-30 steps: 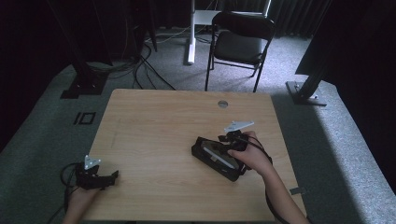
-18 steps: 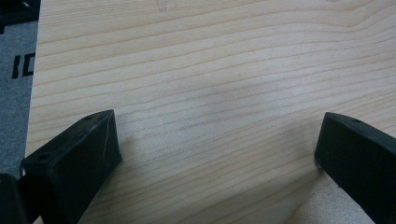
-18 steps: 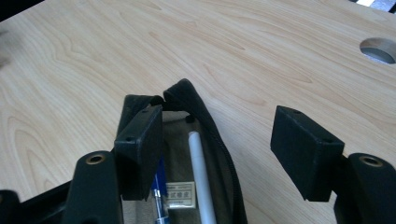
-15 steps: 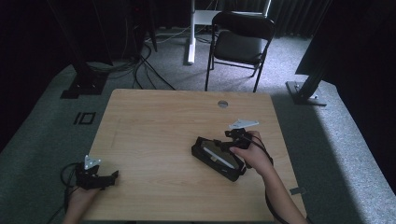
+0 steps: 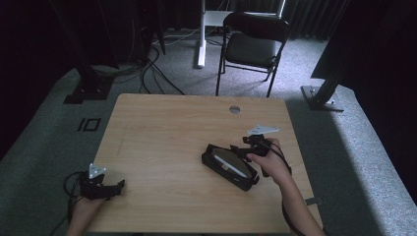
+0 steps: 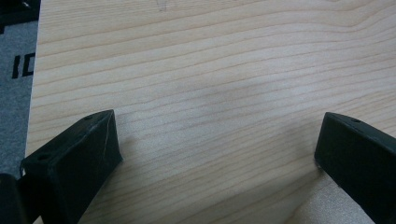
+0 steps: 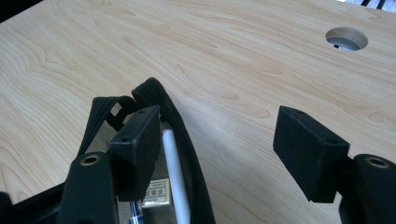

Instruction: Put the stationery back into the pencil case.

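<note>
— Right gripper (image 7: 224, 154)? 
— Jaws spread, just been opening, gripping nothing; one jaw dipped inside the case (image 7: 154, 154), the other out over bare table (image 7: 243, 56).
— And the case? 
— Directly under and left of that gripper, long axis running diagonally across the table, away from the hand. Far nearer the right gripper than the left.
— Material? 
— Black soft-walled pouch, rim curled open; white pen (image 7: 175, 172) lying lengthwise inside, smooth and round, beside a label.
— Left gripper (image 6: 215, 149)? 
— Wide apart, empty, resting over pale wood grain, well apart from the case.
</note>
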Motion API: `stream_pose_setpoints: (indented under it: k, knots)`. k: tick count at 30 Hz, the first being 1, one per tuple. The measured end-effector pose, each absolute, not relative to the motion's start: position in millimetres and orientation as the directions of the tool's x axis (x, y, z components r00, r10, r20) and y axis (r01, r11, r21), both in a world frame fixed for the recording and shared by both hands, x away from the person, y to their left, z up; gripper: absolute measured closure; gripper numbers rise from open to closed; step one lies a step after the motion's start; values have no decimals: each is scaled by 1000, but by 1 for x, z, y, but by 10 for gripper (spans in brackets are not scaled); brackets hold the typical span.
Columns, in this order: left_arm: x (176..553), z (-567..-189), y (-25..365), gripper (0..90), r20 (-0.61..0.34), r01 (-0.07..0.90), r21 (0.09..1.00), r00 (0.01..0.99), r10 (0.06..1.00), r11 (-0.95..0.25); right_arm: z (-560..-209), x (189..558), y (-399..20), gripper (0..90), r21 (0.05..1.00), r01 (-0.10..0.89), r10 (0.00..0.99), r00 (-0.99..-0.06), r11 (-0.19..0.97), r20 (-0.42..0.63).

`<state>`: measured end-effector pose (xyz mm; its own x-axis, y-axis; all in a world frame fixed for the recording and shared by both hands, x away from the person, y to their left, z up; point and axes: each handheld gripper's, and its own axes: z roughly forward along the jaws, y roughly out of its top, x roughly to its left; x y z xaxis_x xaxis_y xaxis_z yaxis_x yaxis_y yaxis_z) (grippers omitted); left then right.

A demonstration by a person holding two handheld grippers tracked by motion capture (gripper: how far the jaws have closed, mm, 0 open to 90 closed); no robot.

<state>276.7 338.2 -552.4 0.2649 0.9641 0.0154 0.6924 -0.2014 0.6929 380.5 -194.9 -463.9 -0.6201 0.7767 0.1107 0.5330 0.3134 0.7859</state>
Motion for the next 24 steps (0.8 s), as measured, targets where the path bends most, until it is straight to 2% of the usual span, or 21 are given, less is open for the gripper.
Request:
stream_pose_setpoints:
  k: [24]
  knots:
    - [277, -552, 338, 3, 15, 692, 693, 265, 964, -202, -478, 377, -229, 319, 788, 568, 836, -533, 236, 133]
